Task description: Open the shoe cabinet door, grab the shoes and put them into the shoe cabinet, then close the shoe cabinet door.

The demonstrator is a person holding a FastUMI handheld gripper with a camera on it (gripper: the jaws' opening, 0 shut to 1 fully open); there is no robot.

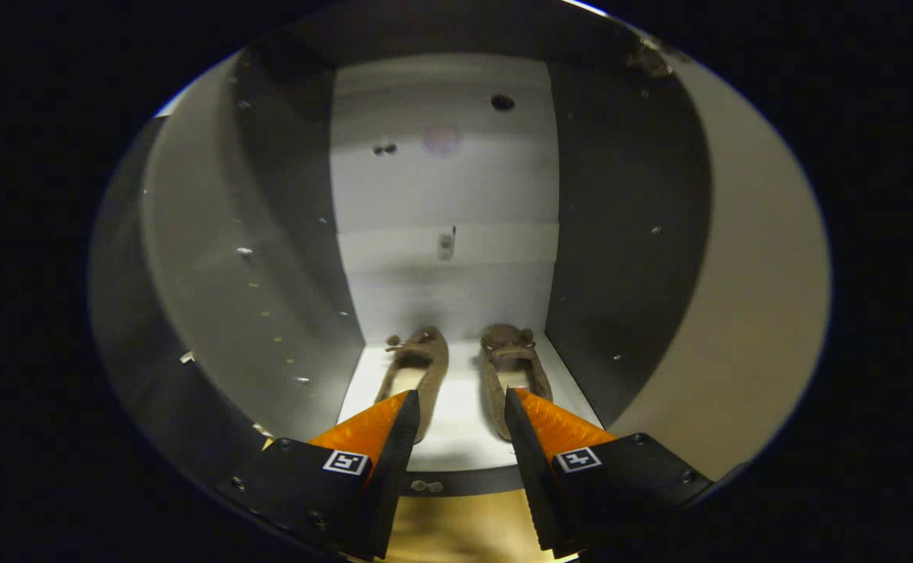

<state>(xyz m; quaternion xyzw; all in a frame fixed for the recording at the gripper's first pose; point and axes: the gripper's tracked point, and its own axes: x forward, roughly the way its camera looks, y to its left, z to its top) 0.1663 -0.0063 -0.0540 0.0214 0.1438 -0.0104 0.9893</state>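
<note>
Shoes (pixel 460 375), brown, lie paired inside the cabinet (pixel 628 234), claw (pixel 460 403) open.

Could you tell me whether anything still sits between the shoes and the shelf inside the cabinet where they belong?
Nothing visible does. Both shoes already lie side by side on the cabinet's white shelf, toes toward the back wall. The gripper is open, its fingers just in front of the heels, holding nothing.

Fisheye camera riding on the gripper (pixel 460 400), looking forward along its two parted fingers, close to and straight into the open shoe cabinet (pixel 441 188), angled slightly downward toward its floor
</note>
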